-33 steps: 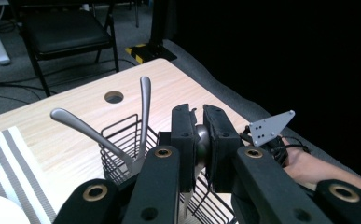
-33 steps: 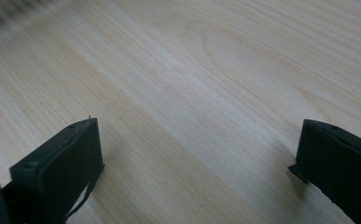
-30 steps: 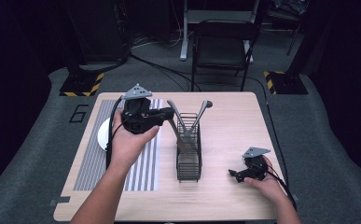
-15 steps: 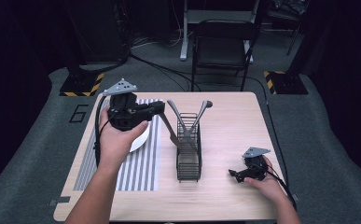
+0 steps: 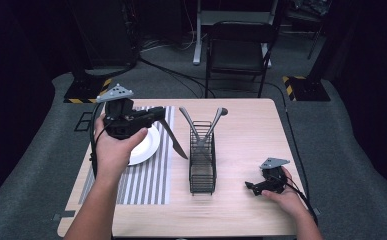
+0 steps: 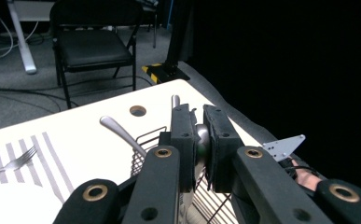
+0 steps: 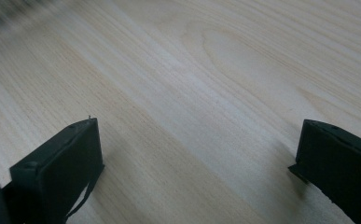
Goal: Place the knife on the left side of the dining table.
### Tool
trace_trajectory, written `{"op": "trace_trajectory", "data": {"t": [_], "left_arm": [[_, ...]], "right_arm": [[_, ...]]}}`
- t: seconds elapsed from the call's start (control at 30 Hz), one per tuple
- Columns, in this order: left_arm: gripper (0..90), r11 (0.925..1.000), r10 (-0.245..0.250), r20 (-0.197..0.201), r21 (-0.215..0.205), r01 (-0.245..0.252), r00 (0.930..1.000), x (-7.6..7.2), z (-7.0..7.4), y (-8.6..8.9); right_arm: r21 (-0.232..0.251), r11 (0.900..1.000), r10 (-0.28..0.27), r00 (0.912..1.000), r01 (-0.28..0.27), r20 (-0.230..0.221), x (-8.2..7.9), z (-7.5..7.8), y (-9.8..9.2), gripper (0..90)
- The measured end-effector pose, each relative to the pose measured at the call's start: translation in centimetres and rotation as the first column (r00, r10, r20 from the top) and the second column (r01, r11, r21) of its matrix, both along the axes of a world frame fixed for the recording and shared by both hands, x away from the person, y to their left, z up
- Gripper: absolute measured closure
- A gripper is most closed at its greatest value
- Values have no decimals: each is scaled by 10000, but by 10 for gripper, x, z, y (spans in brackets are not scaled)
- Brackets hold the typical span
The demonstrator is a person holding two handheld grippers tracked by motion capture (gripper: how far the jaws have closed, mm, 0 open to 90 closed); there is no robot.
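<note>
- Pinched between the pads of the left gripper (image 5: 158,113), at upper left of the high view: a knife (image 5: 174,141), gripped by its upper end, blade slanting down and to the right toward the centre of the frame, clear of the table (image 5: 253,135).
- Seen in the left gripper view as a sliver of bright metal (image 6: 200,140) clamped between the 2 black jaws, which were pressed onto it.
- Judged the step in hand: carrying the knife to a place on the striped placemat (image 5: 151,182), probably the bare strip just right of the white plate (image 5: 147,149).
- Best done by lowering the tip first, laying the blade flat along the stripes, and releasing only once the whole length rested on the mat.
- Worth keeping the blade off the plate rim, so it neither clinked nor ended up tilted.
- In the way: the black wire caddy (image 5: 202,167) at centre, near the blade tip, with 2 utensil handles (image 5: 189,120) leaning out of its top; a swing to the right could catch them.
- A fork (image 6: 10,163) lay on the stripes at lower left of the left gripper view, so that spot was taken.
- Right gripper (image 5: 250,186) at lower right of the high view, low on the table, jaws spread wide over bare wood (image 7: 199,93), holding nothing, well apart from the work.
- Beyond the table at upper centre: a dark folding chair (image 5: 236,50), no hindrance.
</note>
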State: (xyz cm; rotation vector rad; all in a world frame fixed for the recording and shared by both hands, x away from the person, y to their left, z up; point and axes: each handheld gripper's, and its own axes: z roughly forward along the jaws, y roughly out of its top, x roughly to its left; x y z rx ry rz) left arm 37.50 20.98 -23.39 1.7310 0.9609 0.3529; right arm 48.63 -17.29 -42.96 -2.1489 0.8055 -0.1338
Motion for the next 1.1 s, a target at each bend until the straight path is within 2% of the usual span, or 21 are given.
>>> {"op": "trace_trajectory", "data": {"t": [0.47,0.8,1.03,1.1], "left_arm": [[834,9989,461,-696,-95,-468,9965,14,-31,14],[834,9943,965,-1300,-327,-1016,9868,24,-57,29],[833,9903,1293,-1624,-296,-1358,9782,24,-66,40],[834,9898,1331,-1611,-295,-1396,9779,25,-67,42]], "right_arm": [[7,10000,-8,10000,8,-3,0,0,0,0],[-1,10000,0,10000,0,-13,0,0,0,0],[1,10000,-2,10000,2,-13,0,0,0,0],[6,10000,-18,10000,18,-20,0,0,0,0]]}}
